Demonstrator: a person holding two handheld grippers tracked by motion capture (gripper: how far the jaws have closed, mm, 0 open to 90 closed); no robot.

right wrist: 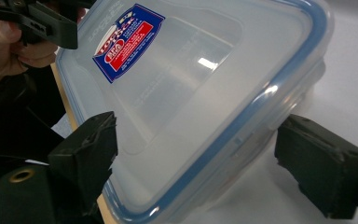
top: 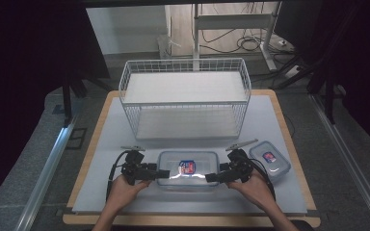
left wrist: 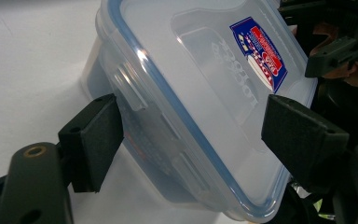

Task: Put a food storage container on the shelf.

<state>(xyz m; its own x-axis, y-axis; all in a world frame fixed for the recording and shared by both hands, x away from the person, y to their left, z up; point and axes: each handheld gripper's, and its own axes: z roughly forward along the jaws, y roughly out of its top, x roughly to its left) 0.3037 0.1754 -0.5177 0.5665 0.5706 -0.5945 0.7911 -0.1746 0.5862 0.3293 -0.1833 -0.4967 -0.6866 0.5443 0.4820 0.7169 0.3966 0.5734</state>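
A: Where is the work piece? I have the large clear rectangular plastic container with the blue-sealed lid and red-and-blue label [top: 188,169] flat on the grey-topped bench [top: 270,125], near its front edge, in front of the white wire 2-shelf rack [top: 185,96].

B: Agreed. I have 1 tool at each short end. The left tool [top: 153,174] comes in level from the left, the right tool [top: 213,177] level from the right, so the 2 face each other across the box.

A: State of the left tool?

B: In the left gripper view, 1 pad stands beside the side wall below the lid latch and the other over the lid near the rim, with the container's corner between them. I see a gap at the wall pad, so I call it not yet clamped.

A: Right tool the same?

B: Yes. In the right gripper view its pads straddle the lid rim and side wall, with daylight on both sides. Open around the end, not gripping.

A: Why 2 tools?

B: My judgement: the box is too wide for 1 tool, so each takes an end at the rim to lift it level, probably toward the rack.

A: Anything nearby?

B: A smaller clear lidded plastic container with the same label [top: 269,160] sits just right of the right hand [top: 250,185], apart from the large one.
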